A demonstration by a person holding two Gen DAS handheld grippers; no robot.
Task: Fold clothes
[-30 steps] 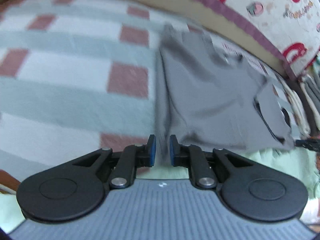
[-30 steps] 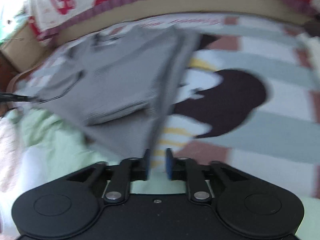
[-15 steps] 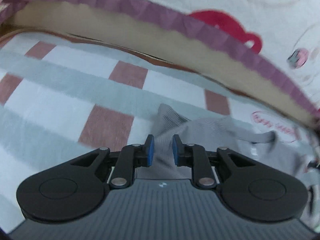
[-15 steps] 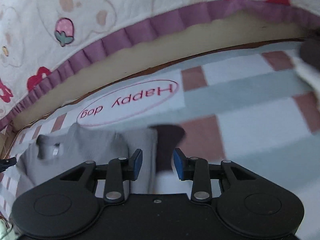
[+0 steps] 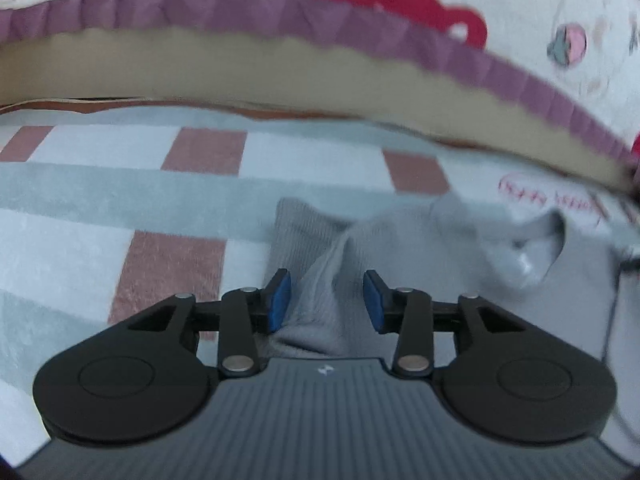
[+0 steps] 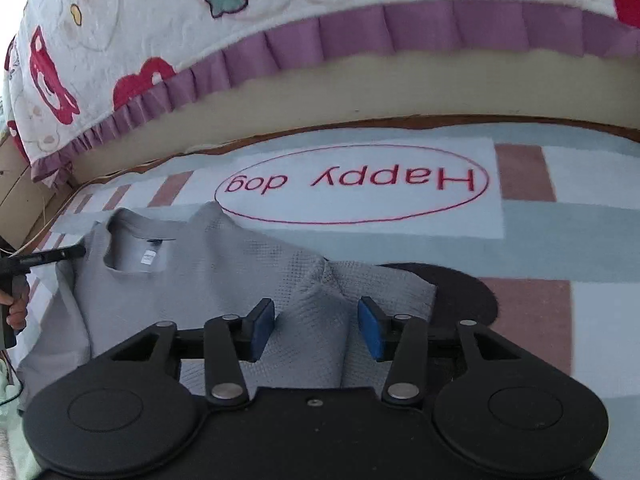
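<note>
A grey knit shirt (image 6: pixel 192 280) lies on a checked blanket (image 6: pixel 560 232), its collar and white label (image 6: pixel 149 257) towards the far side. My right gripper (image 6: pixel 316 326) stands open over the shirt's right sleeve area, where a raised fold of cloth lies loose between the blue pads (image 6: pixel 370 334). In the left wrist view the same shirt (image 5: pixel 400 248) is bunched at its left sleeve. My left gripper (image 5: pixel 326 300) is open there, with a ridge of grey cloth between its fingers, not clamped.
A mattress edge (image 6: pixel 320 84) with a purple frill and a cartoon-print cover runs along the far side. The blanket carries a red "Happy dog" oval (image 6: pixel 352 184) and a dark patch (image 6: pixel 460 296). A person's hand (image 6: pixel 14 304) on the other gripper shows at the left edge.
Both grippers were shut on the shirt's corners and carried them towards the collar. Both have since opened, letting the cloth drop onto the shirt.
</note>
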